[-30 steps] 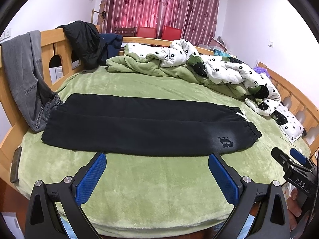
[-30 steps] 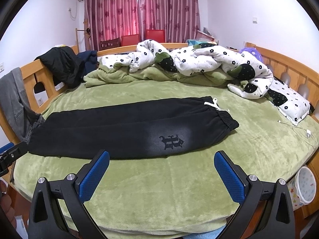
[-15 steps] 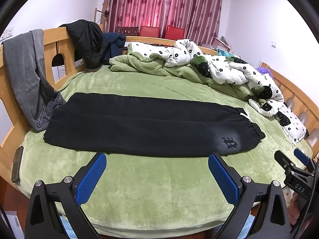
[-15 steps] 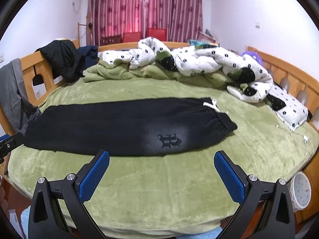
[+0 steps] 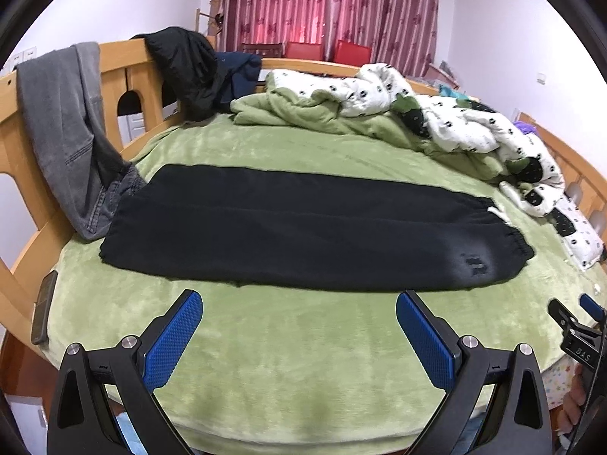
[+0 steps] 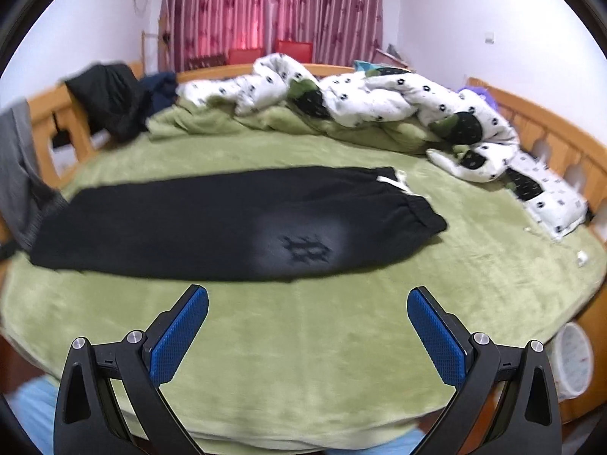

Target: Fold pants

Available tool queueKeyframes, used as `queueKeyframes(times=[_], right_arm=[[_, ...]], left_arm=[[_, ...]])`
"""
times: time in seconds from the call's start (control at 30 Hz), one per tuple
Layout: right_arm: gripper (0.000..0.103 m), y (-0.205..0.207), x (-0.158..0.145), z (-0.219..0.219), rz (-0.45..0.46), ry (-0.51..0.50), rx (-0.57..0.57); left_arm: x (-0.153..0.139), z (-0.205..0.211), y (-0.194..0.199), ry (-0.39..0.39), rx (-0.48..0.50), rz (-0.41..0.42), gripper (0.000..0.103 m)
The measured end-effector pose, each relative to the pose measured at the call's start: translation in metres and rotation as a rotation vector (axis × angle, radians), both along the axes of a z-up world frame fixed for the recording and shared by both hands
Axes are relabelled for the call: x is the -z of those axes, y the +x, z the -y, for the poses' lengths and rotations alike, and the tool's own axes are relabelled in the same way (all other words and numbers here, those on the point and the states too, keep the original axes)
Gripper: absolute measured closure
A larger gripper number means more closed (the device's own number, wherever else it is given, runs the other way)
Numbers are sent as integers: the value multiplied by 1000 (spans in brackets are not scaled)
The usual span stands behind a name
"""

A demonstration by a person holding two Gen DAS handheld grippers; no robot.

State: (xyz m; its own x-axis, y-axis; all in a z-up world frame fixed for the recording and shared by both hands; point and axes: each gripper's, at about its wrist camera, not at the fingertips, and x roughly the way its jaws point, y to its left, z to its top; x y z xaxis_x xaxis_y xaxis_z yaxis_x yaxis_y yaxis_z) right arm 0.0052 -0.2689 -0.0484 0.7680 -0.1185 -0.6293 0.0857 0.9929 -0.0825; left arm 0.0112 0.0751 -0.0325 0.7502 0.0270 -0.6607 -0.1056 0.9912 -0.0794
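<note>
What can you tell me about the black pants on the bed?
The black pants lie flat across the green blanket, already folded lengthwise with one leg on the other. They look soft and thick. The gathered elastic waistband is on the right, with a white drawstring poking out and a dark logo on a faded patch. The leg ends reach grey jeans hanging on the bed frame. Neither tool touches them.

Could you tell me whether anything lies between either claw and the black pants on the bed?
Nothing visible does. Only bare green blanket separates the open left claw and open right claw from the black pants. The gray jeans touch only their far left end.
</note>
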Motion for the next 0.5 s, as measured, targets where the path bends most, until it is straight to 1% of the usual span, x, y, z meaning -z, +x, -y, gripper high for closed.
queueKeyframes(times=[0.1,0.2,0.27,0.37,0.43,0.47,0.5], right_arm=[[1,8,24,5,-36,17,-15],[2,21,48,10,-97,65,-9],[9,28,61,11,-93,87,-5],[10,37,74,10,-68,75,-2],[10,46,82,9,-83,69,-5],[11,55,87,8,-108,73,-9],[13,60,90,7,-132,82,-18]], left_arm=[[22,-14,9,-9,-40,-32,0],[51,-33,21,-59,-87,-94,1],[68,-42,29,-92,-97,-125,1],[92,-51,40,-99,-121,-165,2],[103,-54,46,-96,-128,-180,4],[108,-56,50,-100,-130,-188,5],[114,-60,54,-119,-127,-191,7]])
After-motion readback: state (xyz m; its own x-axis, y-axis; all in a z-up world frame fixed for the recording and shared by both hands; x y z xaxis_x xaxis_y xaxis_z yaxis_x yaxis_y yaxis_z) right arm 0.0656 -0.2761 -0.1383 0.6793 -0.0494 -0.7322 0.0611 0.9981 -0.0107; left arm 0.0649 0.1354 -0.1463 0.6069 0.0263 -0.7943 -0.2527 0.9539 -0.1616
